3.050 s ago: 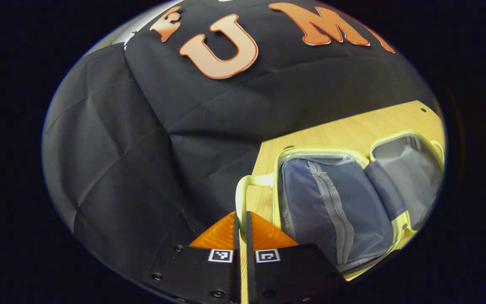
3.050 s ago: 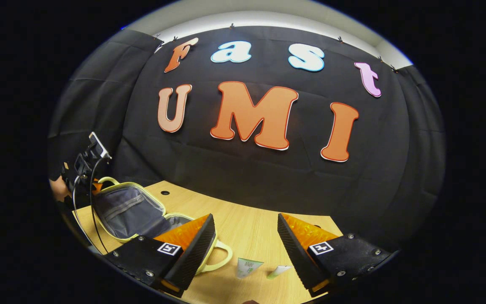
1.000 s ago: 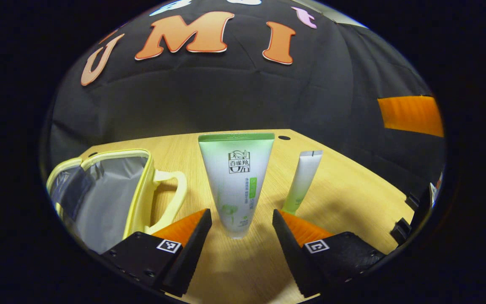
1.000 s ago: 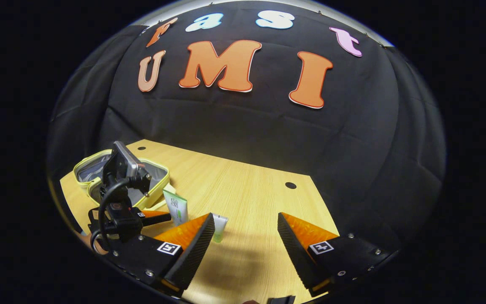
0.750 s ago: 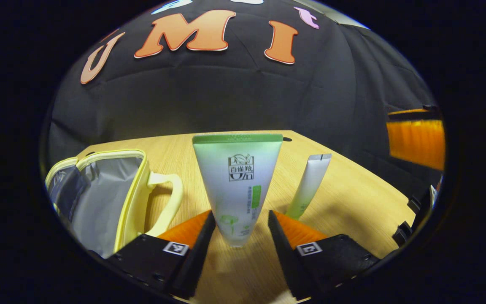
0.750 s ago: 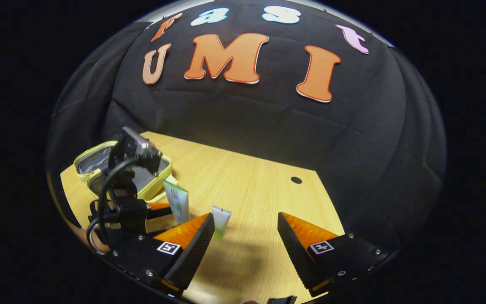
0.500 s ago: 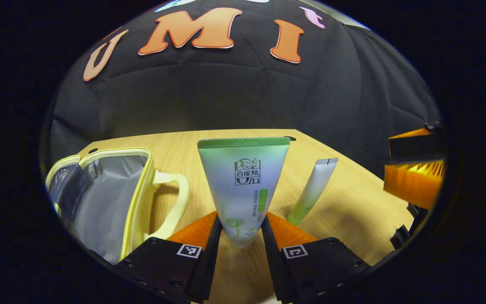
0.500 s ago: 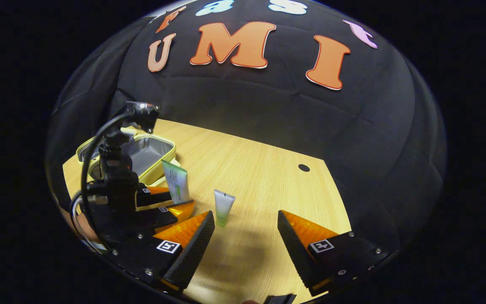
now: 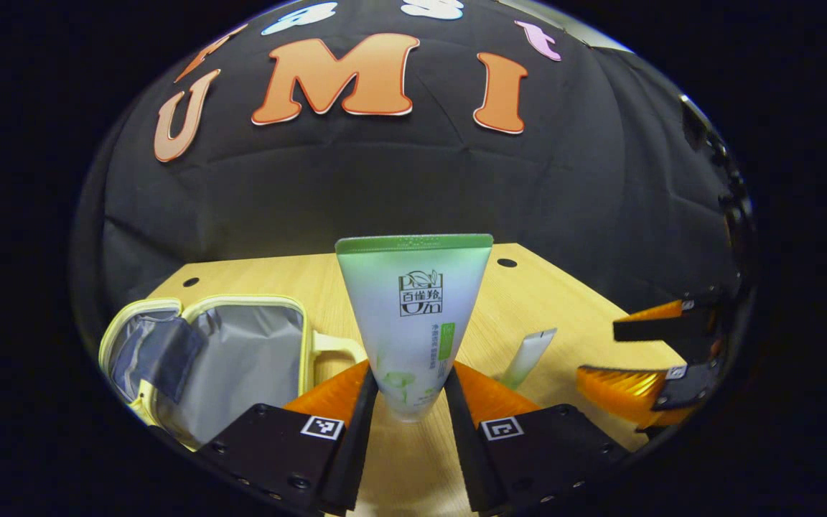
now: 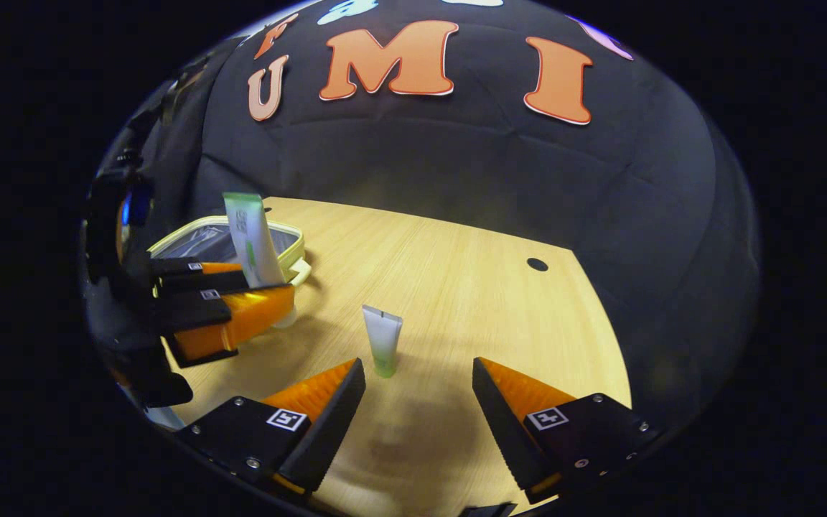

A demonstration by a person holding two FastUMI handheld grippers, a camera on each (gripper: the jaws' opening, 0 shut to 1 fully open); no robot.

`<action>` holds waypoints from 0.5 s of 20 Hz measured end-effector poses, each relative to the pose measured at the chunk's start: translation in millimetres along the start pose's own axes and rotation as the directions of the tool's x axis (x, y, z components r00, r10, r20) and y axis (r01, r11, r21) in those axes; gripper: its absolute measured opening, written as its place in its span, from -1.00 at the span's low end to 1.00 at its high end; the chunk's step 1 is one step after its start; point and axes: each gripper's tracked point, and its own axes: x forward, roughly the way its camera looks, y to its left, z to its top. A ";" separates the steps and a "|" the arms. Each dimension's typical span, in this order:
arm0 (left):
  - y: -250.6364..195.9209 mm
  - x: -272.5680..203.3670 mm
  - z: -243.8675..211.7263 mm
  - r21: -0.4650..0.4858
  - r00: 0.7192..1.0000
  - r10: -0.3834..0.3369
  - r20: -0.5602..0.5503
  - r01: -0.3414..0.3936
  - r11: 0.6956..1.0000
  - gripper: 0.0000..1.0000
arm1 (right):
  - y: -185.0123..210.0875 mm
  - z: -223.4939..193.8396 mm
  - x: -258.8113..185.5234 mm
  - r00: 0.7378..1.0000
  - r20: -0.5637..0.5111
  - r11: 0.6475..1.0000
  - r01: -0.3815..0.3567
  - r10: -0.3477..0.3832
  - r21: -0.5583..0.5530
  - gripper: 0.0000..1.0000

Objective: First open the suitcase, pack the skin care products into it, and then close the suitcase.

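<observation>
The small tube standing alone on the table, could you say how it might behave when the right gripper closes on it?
The small tube stands upright on its narrow cap, so it probably tips easily. Its flat crimped top suggests a soft body that may squash. The right gripper is open, short of it.

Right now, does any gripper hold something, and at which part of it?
The left gripper holds the big tube near its lower, cap end. The right gripper is open and holds nothing; the small tube stands ahead.
</observation>
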 end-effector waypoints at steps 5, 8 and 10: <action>22.2 -34.3 42.9 0.002 0.994 0.098 0.053 -0.099 0.995 0.10 | 27.1 -18.0 27.9 0.994 -0.051 0.993 -0.087 0.091 0.076 0.89; 39.2 -51.9 50.8 -0.002 0.987 0.152 0.056 -0.152 0.988 0.10 | 38.5 -22.9 46.9 0.991 -0.073 0.988 -0.103 0.112 0.119 0.77; 54.9 -64.1 51.7 0.016 0.980 0.195 0.042 -0.196 0.981 0.10 | 42.7 -23.7 60.2 0.991 -0.083 0.985 -0.093 0.106 0.149 0.63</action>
